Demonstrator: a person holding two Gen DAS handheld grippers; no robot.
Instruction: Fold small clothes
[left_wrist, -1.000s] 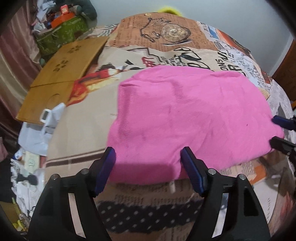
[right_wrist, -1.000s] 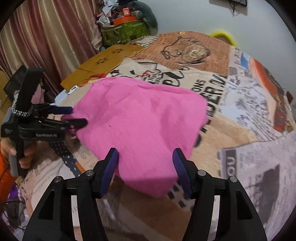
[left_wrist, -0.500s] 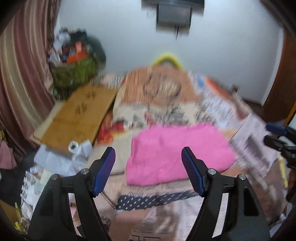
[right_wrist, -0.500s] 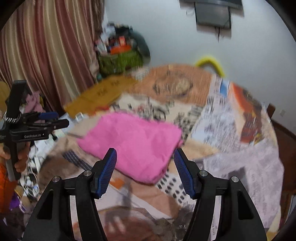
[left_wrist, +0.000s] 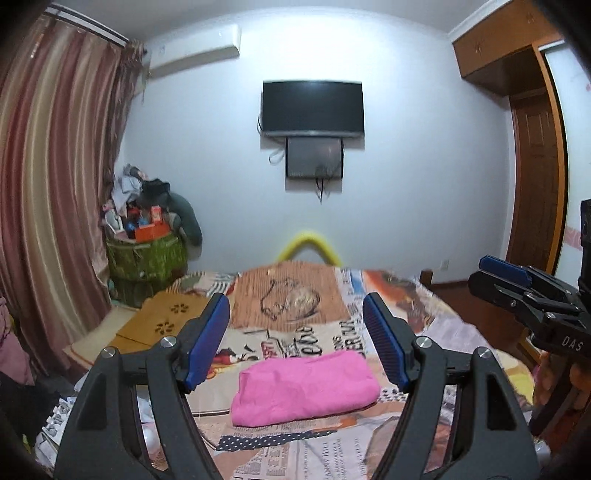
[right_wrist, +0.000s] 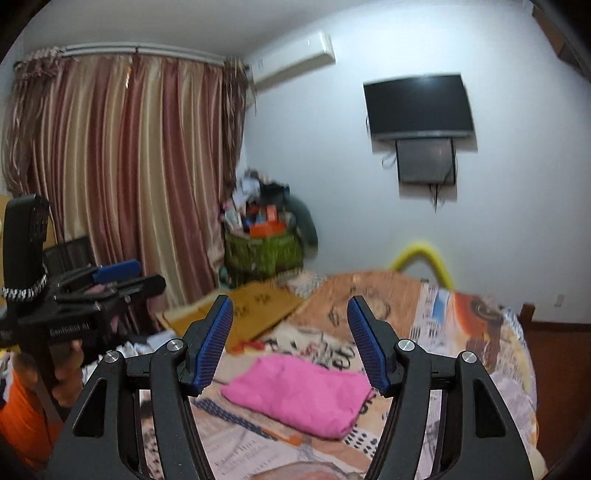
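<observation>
A folded pink garment (left_wrist: 304, 387) (right_wrist: 299, 393) lies flat on the bed's patterned cover (left_wrist: 291, 306). My left gripper (left_wrist: 297, 339) hangs open well above and short of it, with nothing between its blue pads. My right gripper (right_wrist: 291, 341) is likewise open and empty, raised over the near side of the bed. Each gripper shows in the other's view: the right one (left_wrist: 495, 273) at the right edge, the left one (right_wrist: 125, 275) at the left, held by a hand (right_wrist: 68, 365).
A cardboard sheet (left_wrist: 162, 325) lies on the bed's left side. Striped curtains (right_wrist: 122, 177) hang at the left, beside a green basket of clutter (left_wrist: 147, 254). A wall screen (left_wrist: 312, 107) hangs over the far end. A wooden door (left_wrist: 532, 177) stands at the right.
Both grippers have risen and tilted up from close over the pink garment, pulling back from it. The garment now looks small and far below. Both grippers stayed open.
</observation>
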